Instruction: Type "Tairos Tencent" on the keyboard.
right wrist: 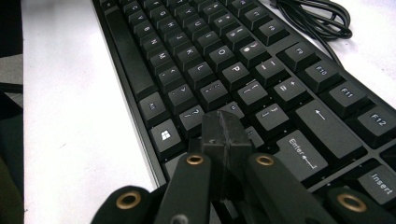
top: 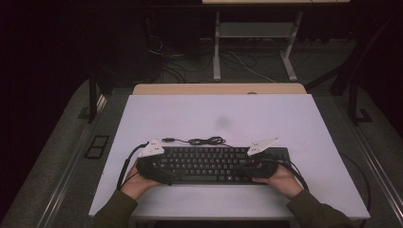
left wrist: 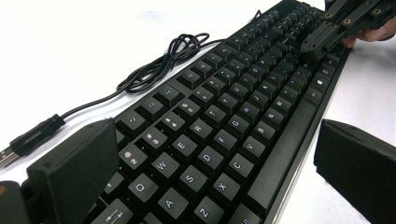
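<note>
We see a black full-size keyboard with white-lettered plastic keys [top: 209, 164] lying flat on the white-topped table [top: 218, 118], near the edge closest to the person and roughly centred across it. Its thin black cable [top: 202, 140] runs out from the far edge, bunches into a loose coil just behind the keyboard, and ends in a plug lying on the table.

Our left gripper [top: 153, 170] sits at the keyboard's left end, with the grey three-cornered plate on top of it. In the left gripper view its two black jaws stand wide apart, one over the number-row corner and the other beyond the front edge past the space bar, so they straddle the keyboard's left end; we cannot tell whether the pads [left wrist: 77, 163] press on the case.

Our right gripper [top: 259, 167] is at the keyboard's right end. In the right gripper view its jaws are closed tight against each other with nothing between them, and the joined tip rests on or just above the keys beside the Enter key; we cannot tell whether it touches. The same gripper shows in the left gripper view at the far end of the keyboard, tilted down over the keys.

A person's hands in dark olive sleeves [top: 313, 209] hold both grippers from the near side of the table.
</note>
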